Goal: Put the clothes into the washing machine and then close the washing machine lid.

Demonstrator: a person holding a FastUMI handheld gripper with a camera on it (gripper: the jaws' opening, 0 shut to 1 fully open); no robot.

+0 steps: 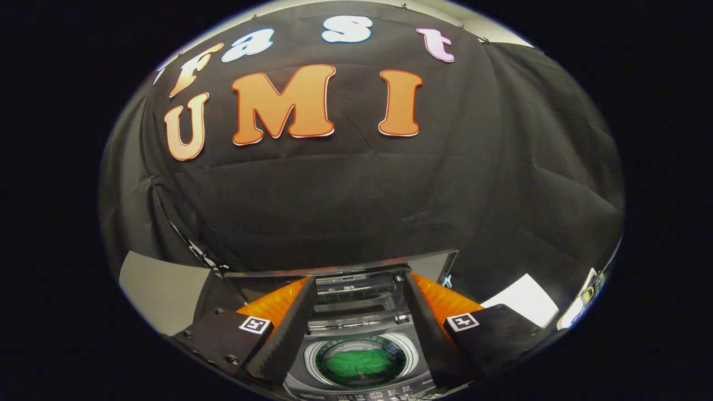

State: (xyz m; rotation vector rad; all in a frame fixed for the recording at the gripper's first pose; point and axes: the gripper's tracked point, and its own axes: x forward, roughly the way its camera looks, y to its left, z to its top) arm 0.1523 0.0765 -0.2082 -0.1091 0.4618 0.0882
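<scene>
My black two-finger gripper with orange side panels is spread wide and grasps nothing. Between its fingers and below them sits the grey top-loading washing machine, its round drum opening facing up toward me. A crumpled green garment lies inside the drum, bunched so I cannot tell its long axis. The machine's dark folding lid stands raised, just beyond my fingertips, against the black cloth wall.
</scene>
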